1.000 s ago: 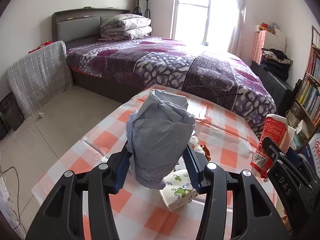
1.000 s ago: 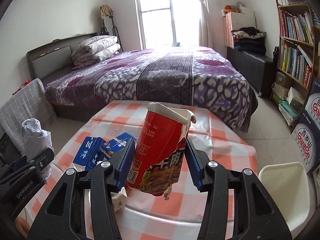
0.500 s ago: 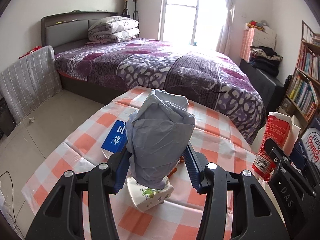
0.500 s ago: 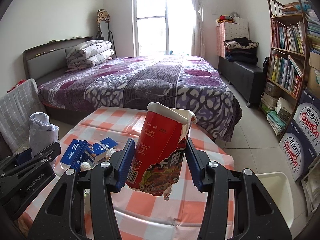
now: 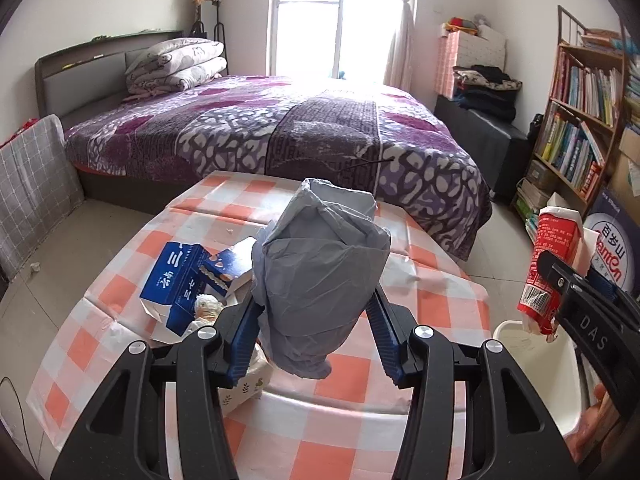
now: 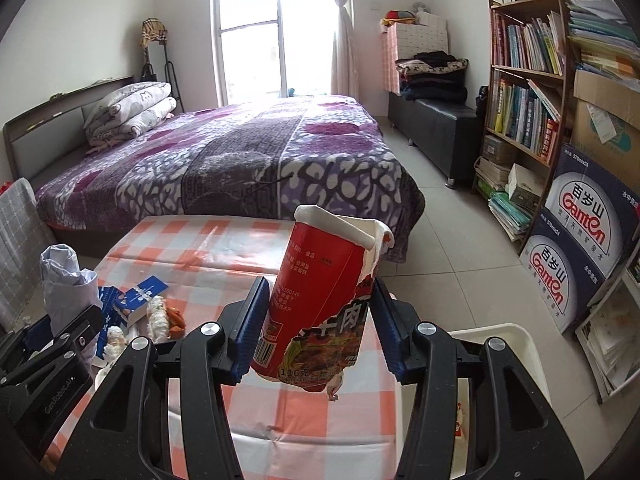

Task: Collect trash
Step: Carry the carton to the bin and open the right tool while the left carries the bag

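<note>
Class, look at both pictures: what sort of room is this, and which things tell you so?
Most likely a bedroom in a home. A large bed with a purple blanket fills the middle, folded quilts lie at its head, and a bookshelf stands by the wall.

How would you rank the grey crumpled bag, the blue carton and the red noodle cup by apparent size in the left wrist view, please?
1. Grey crumpled bag, largest, though it is nearest the camera, in the left gripper.
2. Blue carton and red noodle cup: they look alike, and the cup is partly hidden, so I leave them unranked.
</note>
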{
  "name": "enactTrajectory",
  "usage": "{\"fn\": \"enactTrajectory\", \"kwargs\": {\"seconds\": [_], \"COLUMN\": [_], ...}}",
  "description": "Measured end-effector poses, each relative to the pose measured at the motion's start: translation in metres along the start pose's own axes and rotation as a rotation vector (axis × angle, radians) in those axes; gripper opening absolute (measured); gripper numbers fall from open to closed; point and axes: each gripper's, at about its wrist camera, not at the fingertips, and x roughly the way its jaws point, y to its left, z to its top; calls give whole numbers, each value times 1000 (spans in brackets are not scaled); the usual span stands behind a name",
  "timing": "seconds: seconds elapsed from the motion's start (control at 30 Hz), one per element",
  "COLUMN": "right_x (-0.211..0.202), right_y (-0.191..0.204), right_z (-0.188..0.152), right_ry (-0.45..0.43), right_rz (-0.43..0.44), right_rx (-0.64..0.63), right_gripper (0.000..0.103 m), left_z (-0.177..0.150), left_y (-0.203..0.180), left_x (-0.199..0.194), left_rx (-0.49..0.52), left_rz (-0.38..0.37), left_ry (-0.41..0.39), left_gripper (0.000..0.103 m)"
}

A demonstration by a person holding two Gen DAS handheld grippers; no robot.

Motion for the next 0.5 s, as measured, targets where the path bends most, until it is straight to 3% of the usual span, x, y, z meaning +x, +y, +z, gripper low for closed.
{"fn": "enactTrajectory", "kwargs": {"seconds": [0.5], "right_x": [6], "right_y": [-92], "right_z": [-1], "right_ry": [86], "right_rz": [-139], "right_rx": [173], "right_gripper": [50], "left_z": [-13], "left_y": [-62], "left_x": [13], "left_rx": [127], "left_rz": [-135], "left_ry": [48], "left_gripper": [51]}}
